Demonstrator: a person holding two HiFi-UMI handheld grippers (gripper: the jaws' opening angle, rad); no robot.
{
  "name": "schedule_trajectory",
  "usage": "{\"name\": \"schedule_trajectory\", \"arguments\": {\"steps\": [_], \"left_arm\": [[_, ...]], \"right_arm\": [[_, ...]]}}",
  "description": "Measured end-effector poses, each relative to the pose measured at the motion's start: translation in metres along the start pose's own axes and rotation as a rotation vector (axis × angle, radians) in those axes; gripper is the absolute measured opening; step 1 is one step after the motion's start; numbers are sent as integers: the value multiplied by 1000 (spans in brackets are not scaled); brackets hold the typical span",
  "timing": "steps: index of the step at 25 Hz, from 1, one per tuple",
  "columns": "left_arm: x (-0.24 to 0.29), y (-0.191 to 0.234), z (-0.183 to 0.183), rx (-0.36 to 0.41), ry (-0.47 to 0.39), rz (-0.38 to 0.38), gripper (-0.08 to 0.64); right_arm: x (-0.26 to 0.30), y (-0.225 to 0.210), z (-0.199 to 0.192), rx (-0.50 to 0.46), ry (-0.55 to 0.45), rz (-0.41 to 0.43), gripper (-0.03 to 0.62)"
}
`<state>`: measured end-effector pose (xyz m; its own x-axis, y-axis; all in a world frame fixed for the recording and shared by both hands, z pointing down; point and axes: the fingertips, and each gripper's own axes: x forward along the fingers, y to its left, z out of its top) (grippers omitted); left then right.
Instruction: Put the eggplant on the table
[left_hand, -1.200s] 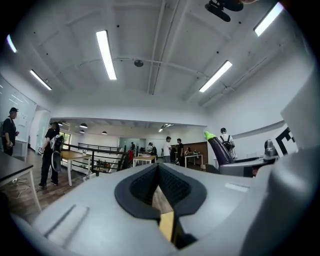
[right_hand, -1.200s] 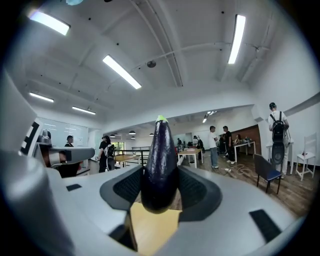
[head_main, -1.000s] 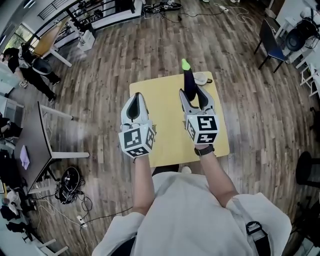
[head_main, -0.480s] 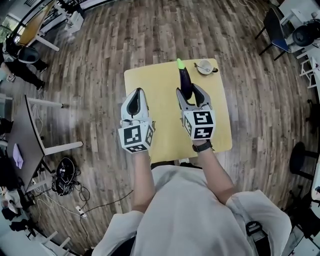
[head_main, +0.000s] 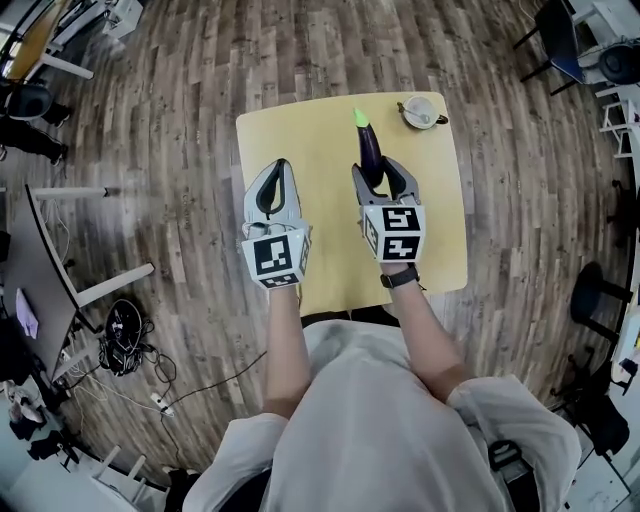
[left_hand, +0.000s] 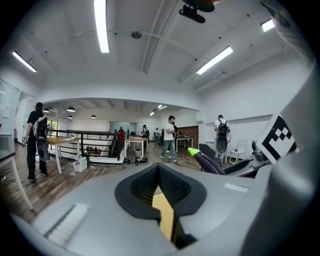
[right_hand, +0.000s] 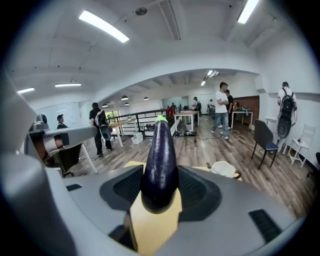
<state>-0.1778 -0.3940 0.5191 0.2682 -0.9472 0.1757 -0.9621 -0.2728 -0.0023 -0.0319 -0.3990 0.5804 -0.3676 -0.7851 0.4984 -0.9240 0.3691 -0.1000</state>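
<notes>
Eggplant is in the R gripper. Its blunt end is pinched btwn the fingers, which stand fairly wide round it, and the green stem tip points up & away from the person. It hangs over the middle-right of the yellow worktop, held, not lying on it.

L gripper is alongside to the left, about level w/ the R one. Its fingertips are together w/ nothing in them; yellow shows thru the hollow btwn the bowed fingers. A strip of bare worktop lies btwn the two grippers.

Cup sits at the far-right corner, close to the far edge, right of the stem tip & not touching it.

Bare yellow shows ahead of the L gripper up to the far edge, and right of the R gripper to the right edge. The left edge is just beside the L gripper; the near edge runs under the wrists. Wood floor lies all round. A dark table at far left and a chair at top right are both well apart from the worktop.
</notes>
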Motion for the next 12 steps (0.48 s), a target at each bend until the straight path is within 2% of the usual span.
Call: {"name": "schedule_trajectory", "arguments": {"steps": [6,12], "left_arm": [[22,2,-39,-13,41,-50,5],[42,5,-68,-58,49,-65,3]], "right_arm": [[33,-5,-26,23,72,-20,218],[62,-16,-60,29,152,-34,217]]}}
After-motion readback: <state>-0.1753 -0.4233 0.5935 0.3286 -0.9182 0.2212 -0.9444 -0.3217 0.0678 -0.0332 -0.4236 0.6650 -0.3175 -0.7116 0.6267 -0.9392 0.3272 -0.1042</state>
